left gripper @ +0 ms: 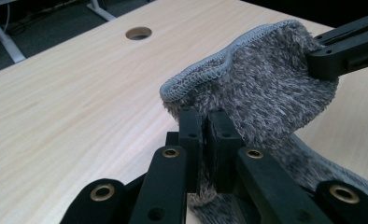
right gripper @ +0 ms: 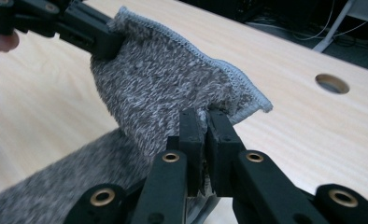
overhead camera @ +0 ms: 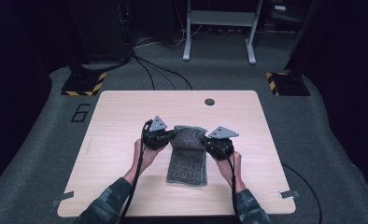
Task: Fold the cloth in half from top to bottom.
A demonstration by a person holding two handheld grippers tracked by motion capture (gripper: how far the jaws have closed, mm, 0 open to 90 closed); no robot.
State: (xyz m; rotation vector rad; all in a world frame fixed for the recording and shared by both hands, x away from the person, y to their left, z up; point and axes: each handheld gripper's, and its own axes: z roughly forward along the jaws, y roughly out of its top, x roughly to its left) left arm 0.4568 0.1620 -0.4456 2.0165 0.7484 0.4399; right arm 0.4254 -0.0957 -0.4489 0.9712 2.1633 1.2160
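towel (overhead camera: 187,156) lies mid-tabletop (overhead camera: 121,116), far edge lifted. left tongs (overhead camera: 169,135) and right tongs (overhead camera: 205,139) each clenched on a far corner, likely so the edge folds evenly toward the person.

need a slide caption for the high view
Left gripper and right gripper pinch the far corners of a grey fuzzy towel, lifting its far end off the wooden table.
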